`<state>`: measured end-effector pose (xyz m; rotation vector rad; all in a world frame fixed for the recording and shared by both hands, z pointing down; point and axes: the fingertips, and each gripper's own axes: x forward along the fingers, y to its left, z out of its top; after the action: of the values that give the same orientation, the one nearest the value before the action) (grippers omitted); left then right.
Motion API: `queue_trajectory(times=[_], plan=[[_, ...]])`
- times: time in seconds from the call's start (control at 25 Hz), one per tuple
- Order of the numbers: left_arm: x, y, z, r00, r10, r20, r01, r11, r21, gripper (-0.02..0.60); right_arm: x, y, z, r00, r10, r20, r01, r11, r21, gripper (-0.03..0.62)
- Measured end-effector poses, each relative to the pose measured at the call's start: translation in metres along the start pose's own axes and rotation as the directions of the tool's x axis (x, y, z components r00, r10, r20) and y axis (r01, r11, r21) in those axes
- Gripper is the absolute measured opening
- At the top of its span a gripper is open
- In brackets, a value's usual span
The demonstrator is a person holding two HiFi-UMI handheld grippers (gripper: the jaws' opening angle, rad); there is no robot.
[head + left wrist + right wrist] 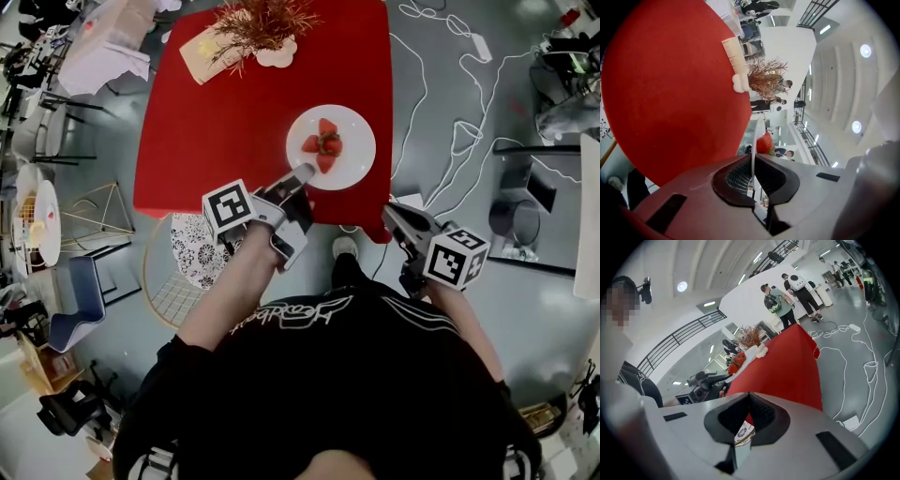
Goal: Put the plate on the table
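The table (216,141) is filling the upper middle of the head view. The plate (359,159) is sitting over its lower right part, with strawberries (323,143) lying on it. The left gripper (305,174) is gripping the plate's lower left rim. The right gripper (394,216) is hanging just off the table's lower right corner. Dried branches (262,21) are standing at the table's top edge, right of a board (202,52). Cables (459,141) are trailing across the floor at right.

Dried twigs (262,21), wire chair (173,291) — white cables (455,139) on floor (450,220).
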<state>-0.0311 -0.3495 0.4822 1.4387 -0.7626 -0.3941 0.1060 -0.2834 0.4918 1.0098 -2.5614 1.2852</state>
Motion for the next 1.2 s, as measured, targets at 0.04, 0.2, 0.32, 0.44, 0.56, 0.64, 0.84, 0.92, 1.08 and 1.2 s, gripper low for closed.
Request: queue_trajectory(times=[0.04, 0.2, 0.32, 0.44, 0.56, 0.64, 0.84, 0.92, 1.08, 1.2], plan=[[0.006, -0.003, 0.003, 1.000, -0.016, 0.000, 0.016, 1.000, -0.005, 0.014, 0.002, -0.002, 0.002, 1.000, -0.002, -0.001, 0.002, 1.000, 0.002, 0.008], [0.021, -0.001, 0.013, 1.000, -0.022, -0.001, 0.022, 1.000, -0.002, 0.014, 0.008, -0.009, 0.010, 1.000, -0.007, -0.006, 0.007, 1.000, 0.008, 0.008], [0.026, 0.013, 0.019, 1.000, 0.020, 0.001, -0.020, 1.000, -0.018, 0.014, 0.014, -0.011, 0.014, 1.000, -0.006, -0.012, 0.006, 1.000, 0.006, 0.008], [0.033, 0.021, 0.026, 1.000, 0.028, 0.003, -0.028, 0.998, -0.051, 0.014, 0.019, -0.014, 0.017, 1.000, -0.003, -0.020, 0.003, 1.000, 0.010, 0.008], [0.034, 0.035, 0.028, 0.998, 0.066, 0.006, -0.065, 0.996, -0.058, 0.014, 0.020, -0.018, 0.015, 1.000, -0.009, -0.026, 0.010, 1.000, 0.021, 0.008], [0.037, 0.045, 0.030, 0.996, 0.091, 0.009, -0.090, 0.994, -0.063, 0.014, 0.021, -0.023, 0.014, 0.999, -0.020, -0.027, 0.021, 1.000, 0.022, 0.008], [0.043, 0.073, 0.036, 0.987, 0.157, 0.013, -0.156, 0.985, -0.072, 0.014, 0.024, -0.030, 0.013, 0.999, -0.029, -0.036, 0.030, 0.999, 0.028, 0.008], [0.044, 0.081, 0.036, 0.984, 0.177, 0.010, -0.176, 0.982, -0.073, 0.014, 0.026, -0.030, 0.012, 0.999, -0.028, -0.042, 0.029, 0.999, 0.029, 0.008], [0.046, 0.090, 0.037, 0.980, 0.198, 0.004, -0.197, 0.977, -0.075, 0.014, 0.031, -0.028, 0.011, 0.999, -0.024, -0.049, 0.025, 0.999, 0.026, 0.008], [0.046, 0.096, 0.037, 0.976, 0.216, 0.013, -0.214, 0.973, -0.089, 0.014, 0.031, -0.028, 0.006, 0.998, -0.024, -0.059, 0.026, 0.999, 0.033, 0.008]])
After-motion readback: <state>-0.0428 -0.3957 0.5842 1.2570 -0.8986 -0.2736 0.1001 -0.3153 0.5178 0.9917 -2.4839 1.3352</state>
